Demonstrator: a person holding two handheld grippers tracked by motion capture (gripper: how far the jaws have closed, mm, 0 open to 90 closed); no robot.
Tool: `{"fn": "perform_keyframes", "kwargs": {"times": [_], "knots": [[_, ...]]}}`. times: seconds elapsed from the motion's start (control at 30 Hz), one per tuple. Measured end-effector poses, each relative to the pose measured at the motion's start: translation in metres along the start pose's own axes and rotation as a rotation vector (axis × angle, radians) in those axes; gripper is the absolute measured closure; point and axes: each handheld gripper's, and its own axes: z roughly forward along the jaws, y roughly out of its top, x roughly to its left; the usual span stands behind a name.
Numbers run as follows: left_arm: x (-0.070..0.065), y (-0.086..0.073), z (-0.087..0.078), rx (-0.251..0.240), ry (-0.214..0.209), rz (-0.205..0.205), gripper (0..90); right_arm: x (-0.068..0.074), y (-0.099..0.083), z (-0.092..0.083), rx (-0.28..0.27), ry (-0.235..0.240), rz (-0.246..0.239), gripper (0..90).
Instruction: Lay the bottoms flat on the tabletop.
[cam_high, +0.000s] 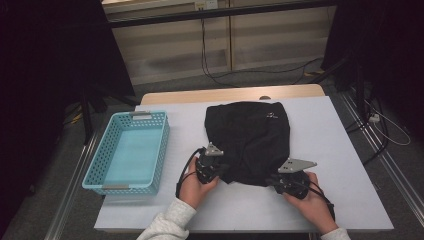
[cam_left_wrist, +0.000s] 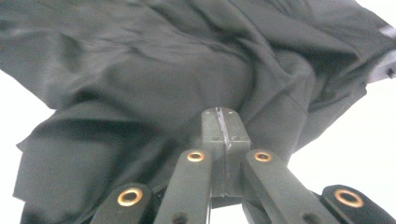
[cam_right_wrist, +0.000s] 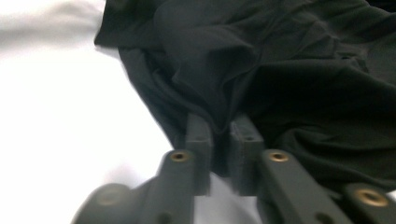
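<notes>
A lab-like recording bay: white-covered table (cam_high: 345, 150), dark curtains (cam_high: 45, 75), trailing floor cables (cam_high: 210, 70)

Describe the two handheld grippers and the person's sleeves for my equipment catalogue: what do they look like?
The left gripper and the right gripper are black, each topped by a grey three-cornered plate. Up close, the jaws are dark linked bars with brass-coloured rivets, ending in squared blocky fingertips. A black cable loops from the left gripper. The sleeves are a light grey, fleecy fabric.
</notes>
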Motion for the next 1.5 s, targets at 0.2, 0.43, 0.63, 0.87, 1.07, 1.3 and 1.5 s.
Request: {"fn": "perform_keyframes", "kwargs": {"times": [0.2, 0.43, 0.63, 0.87, 1.07, 1.3, 1.5], "knots": [[0.017, 0.005, -0.019, -0.057, 0.037, -0.043, 90.0, -0.006, 0.0, -0.013, -0.027, 0.013, 0.025, 88.5], [0.031, 0.007, -0.032, -0.11, 0.086, -0.077, 90.0, -0.024, 0.004, -0.043, -0.112, -0.029, 0.081, 88.5], [0.04, 0.005, -0.03, -0.114, 0.124, -0.102, 90.0, -0.039, 0.0, -0.053, -0.147, -0.073, 0.135, 88.1], [0.049, -0.001, -0.028, -0.102, 0.134, -0.111, 90.0, -0.045, 0.005, -0.041, -0.142, -0.066, 0.151, 87.9], [0.043, -0.002, -0.033, -0.136, 0.12, -0.092, 83.2, -0.037, 0.015, -0.017, -0.095, -0.045, 0.106, 88.0], [0.027, 0.005, -0.037, -0.172, 0.044, -0.051, 50.6, -0.031, 0.015, -0.004, -0.058, -0.032, 0.082, 87.3], [0.013, 0.011, -0.033, -0.172, -0.015, -0.012, 38.4, -0.028, 0.015, -0.011, -0.072, -0.046, 0.087, 74.9]]}}
